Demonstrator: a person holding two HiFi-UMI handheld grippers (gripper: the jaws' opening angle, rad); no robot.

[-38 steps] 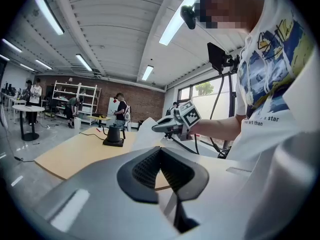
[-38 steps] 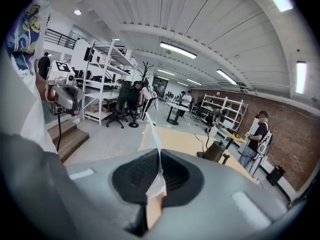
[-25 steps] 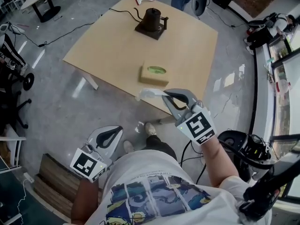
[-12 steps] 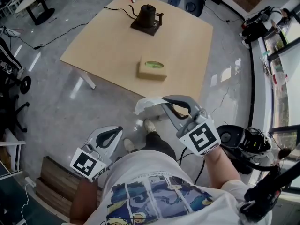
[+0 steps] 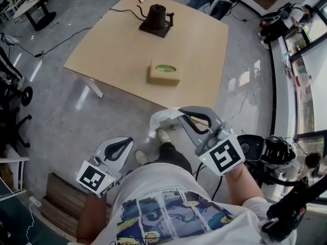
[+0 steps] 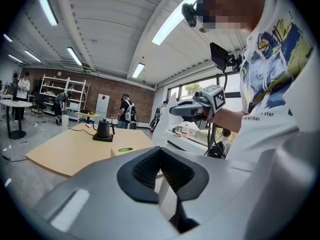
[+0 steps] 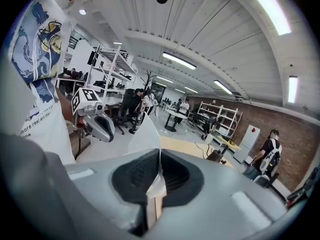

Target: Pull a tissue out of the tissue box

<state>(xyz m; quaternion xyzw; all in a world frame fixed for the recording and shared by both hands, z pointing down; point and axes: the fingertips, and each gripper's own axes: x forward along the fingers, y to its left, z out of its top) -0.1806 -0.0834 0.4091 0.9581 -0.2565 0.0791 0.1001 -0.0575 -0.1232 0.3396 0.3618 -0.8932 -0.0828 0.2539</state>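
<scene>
- My right gripper (image 5: 180,112) pinches the tissue (image 5: 161,118) by one edge, off the near side of the table (image 5: 117,50) and well apart from the tissue box (image 5: 164,73); my left gripper (image 5: 126,143) is closed and empty
- The sheet looks light, limp and easy to tear: I judge an edge pinch enough
- The right gripper view shows paper between the pads; only the head view shows the box

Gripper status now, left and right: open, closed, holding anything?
Left gripper: closed, nothing between its jaws.
Right gripper: closed on the tissue.
</scene>
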